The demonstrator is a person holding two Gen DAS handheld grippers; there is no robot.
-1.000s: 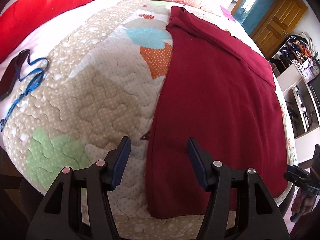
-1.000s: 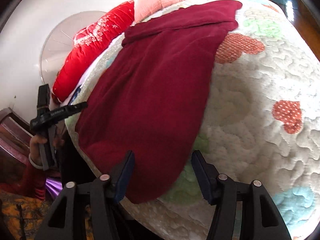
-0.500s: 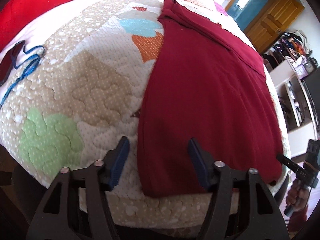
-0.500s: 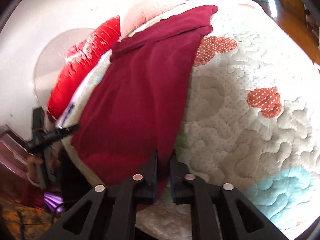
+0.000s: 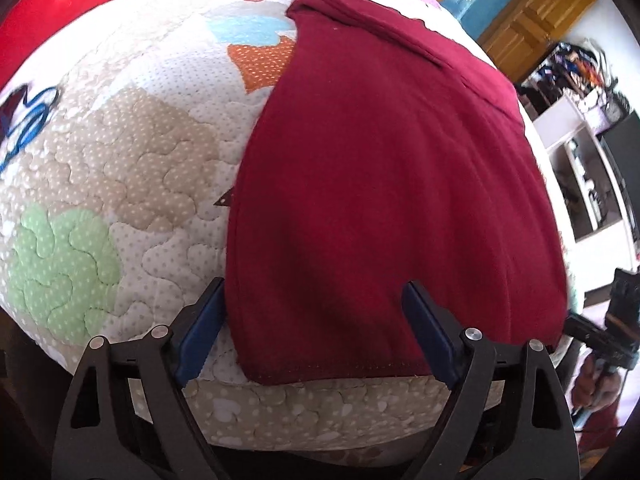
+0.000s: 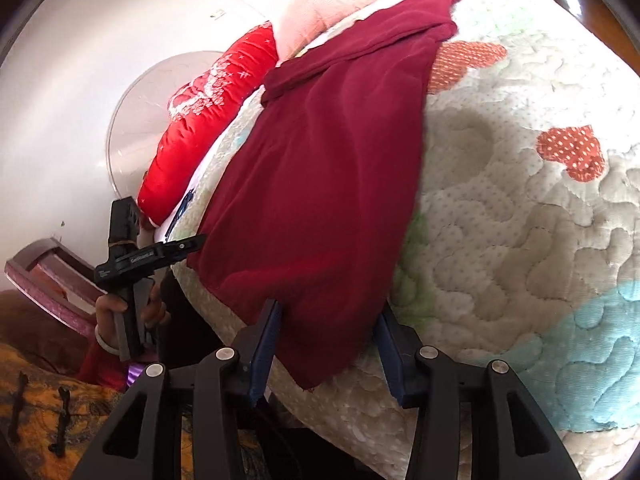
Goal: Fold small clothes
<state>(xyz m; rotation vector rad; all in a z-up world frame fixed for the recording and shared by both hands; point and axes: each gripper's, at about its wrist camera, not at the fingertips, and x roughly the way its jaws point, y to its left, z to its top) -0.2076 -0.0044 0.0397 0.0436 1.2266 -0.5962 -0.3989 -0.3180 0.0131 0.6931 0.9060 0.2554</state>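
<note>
A dark red garment [image 5: 384,184] lies flat on the quilted bed, its hem at the near edge; it also shows in the right wrist view [image 6: 332,184]. My left gripper [image 5: 316,330] is open, its blue-padded jaws on either side of the garment's near left hem corner. My right gripper [image 6: 328,352] is open, its jaws on either side of the garment's near right corner, which hangs over the bed edge. The left gripper also shows from the side in the right wrist view [image 6: 152,258].
The patchwork quilt [image 5: 120,168] covers the bed. A red duvet [image 6: 208,120] and a pink pillow [image 6: 320,8] lie at the far end. A blue strap [image 5: 28,116] lies at the left. Shelves [image 5: 580,184] and a wooden door [image 5: 536,4] stand to the right.
My right gripper was shut half a second ago and has opened. My left gripper has moved in toward the hem, staying open.
</note>
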